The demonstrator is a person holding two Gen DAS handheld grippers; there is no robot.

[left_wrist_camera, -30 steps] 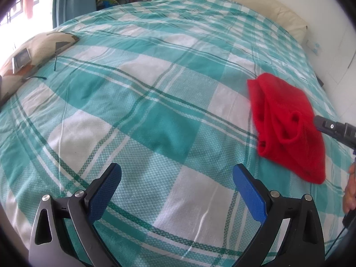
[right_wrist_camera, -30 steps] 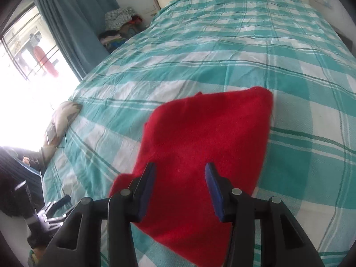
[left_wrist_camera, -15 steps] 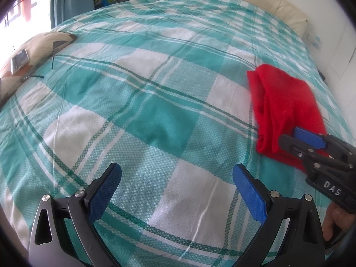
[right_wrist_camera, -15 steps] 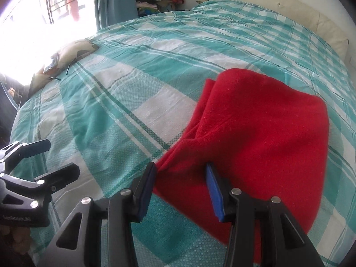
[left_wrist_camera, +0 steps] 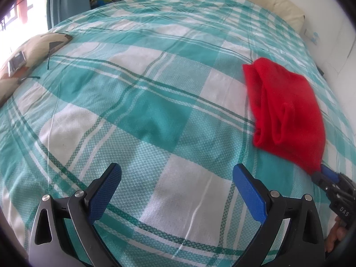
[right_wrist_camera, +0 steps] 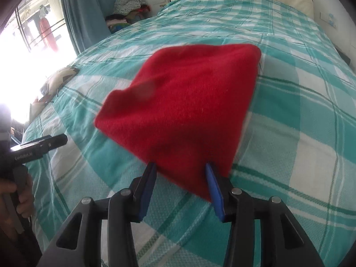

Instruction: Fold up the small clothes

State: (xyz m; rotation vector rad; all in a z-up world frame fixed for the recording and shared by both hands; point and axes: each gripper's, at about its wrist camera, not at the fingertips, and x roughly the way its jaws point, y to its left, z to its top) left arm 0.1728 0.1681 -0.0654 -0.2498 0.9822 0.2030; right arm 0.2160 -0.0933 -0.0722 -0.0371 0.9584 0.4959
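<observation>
**Right gripper at the near edge of the red cloth**

The right gripper (right_wrist_camera: 180, 178) has its fingers partly apart, with the near edge of the folded red cloth (right_wrist_camera: 184, 109) between them; whether the pads really press it I cannot tell, because the cloth is blurred there. The left gripper (left_wrist_camera: 176, 181) is wide apart, holds nothing, and hangs over the checked bedsheet (left_wrist_camera: 138, 102). The cloth lies on the bed, to the right of the left gripper.
</observation>
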